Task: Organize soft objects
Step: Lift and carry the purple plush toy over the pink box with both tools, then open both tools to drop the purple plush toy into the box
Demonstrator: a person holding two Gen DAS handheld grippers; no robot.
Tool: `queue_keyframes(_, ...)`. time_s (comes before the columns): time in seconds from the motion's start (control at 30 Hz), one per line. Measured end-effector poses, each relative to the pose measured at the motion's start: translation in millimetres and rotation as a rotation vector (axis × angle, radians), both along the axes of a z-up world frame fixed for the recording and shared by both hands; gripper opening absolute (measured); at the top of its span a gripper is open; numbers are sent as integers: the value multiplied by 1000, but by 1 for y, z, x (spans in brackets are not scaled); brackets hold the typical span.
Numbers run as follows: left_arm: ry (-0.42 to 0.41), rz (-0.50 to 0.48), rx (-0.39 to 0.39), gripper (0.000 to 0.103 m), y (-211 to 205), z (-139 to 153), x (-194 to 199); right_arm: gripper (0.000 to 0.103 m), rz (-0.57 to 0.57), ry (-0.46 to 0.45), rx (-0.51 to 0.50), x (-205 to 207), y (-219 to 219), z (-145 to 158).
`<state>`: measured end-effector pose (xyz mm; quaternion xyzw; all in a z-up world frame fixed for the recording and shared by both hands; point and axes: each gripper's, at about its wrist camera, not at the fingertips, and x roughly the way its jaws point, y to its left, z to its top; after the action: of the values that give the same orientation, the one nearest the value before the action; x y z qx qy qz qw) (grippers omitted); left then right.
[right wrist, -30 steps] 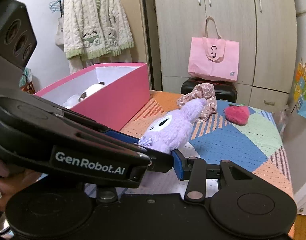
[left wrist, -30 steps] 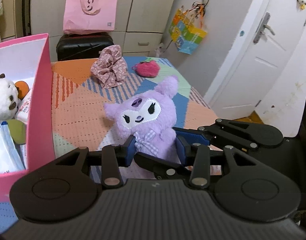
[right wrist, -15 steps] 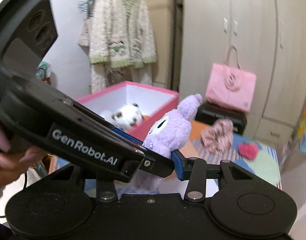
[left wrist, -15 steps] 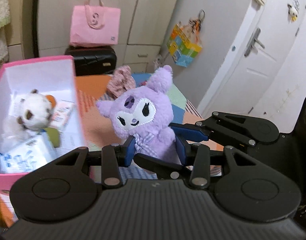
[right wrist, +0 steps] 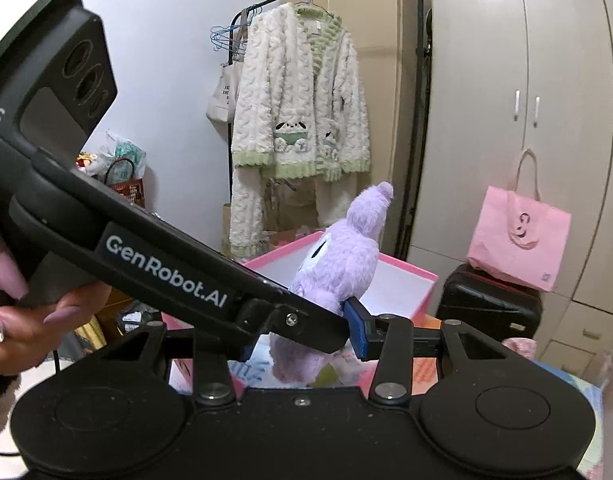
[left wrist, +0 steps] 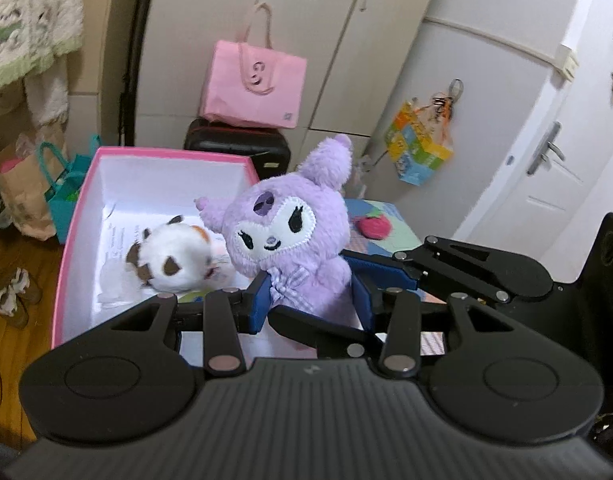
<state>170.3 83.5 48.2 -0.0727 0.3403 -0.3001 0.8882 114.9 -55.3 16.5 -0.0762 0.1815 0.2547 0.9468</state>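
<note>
Purple plush sat clamped between your left gripper's blue pads, pinched low on its body under the bow, head upright above them. Your right gripper held its pads apart on either side of the same toy; whether they touched it, I could not tell. The toy hung over the near end of the pink box, beside the white plush inside. You did best to lower it past the rim into the bare part of the floor before loosening, so it would not tip out.
</note>
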Motion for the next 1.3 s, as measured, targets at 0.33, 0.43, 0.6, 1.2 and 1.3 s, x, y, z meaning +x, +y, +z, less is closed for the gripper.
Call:
queue_keyframes(0.33,102,26,-15,41,24,-43,41,50,15,133,20,42,21,-35)
queue_keyframes(0.43,135,26,-20,41,30,-53,49,50,20,167,15,52,29,-41)
queue_keyframes(0.6,182,9,-14,41,31,-67,58,50,26,221,-6,61,35,-50)
queue_keyframes(1.2,73,-4,-17,52,39,-36,15,56,-117,94,-125,24,8,-42)
queue_keyframes(1.3,66,-18,-18,54,37,-27,6,56,-123,93,-113,17,-1,-36)
